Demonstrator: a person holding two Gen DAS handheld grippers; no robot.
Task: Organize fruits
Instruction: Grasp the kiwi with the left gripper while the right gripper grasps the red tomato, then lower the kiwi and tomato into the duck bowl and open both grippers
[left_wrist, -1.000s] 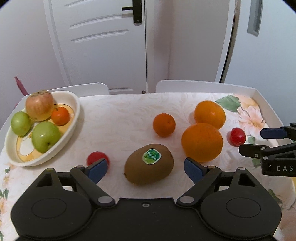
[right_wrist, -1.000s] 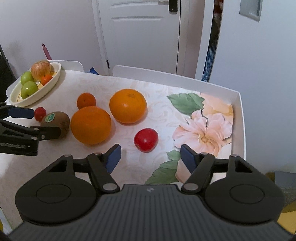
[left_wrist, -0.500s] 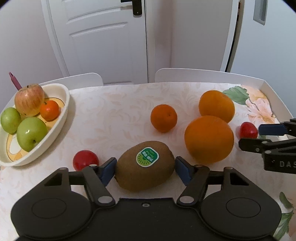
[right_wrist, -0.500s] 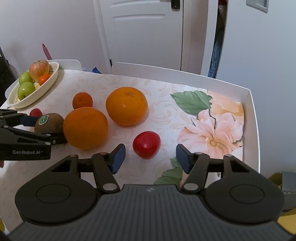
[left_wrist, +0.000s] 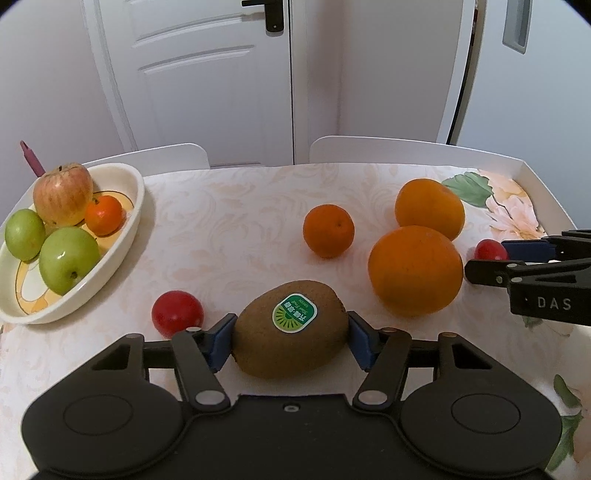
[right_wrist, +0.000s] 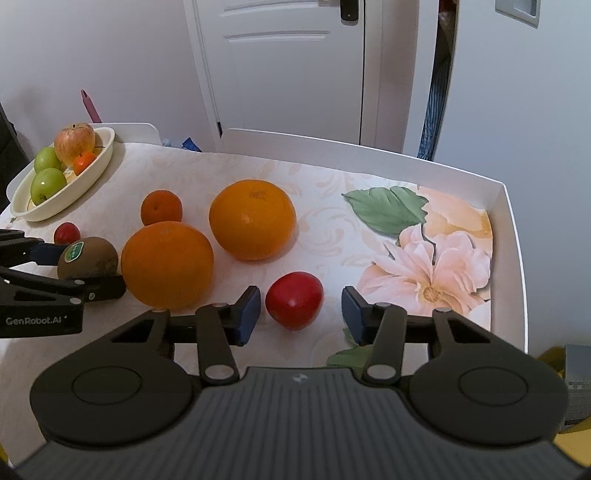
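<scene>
White door (left_wrist: 207, 74) behind floral tablecloth (right_wrist: 332, 192); pink object (left_wrist: 32, 159), perhaps a handle

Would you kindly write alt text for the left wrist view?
The left gripper clamps a stickered kiwi on a floral tablecloth. Around it lie two tomatoes, three oranges and a bowl of apples; the right gripper reaches in at right.
</scene>
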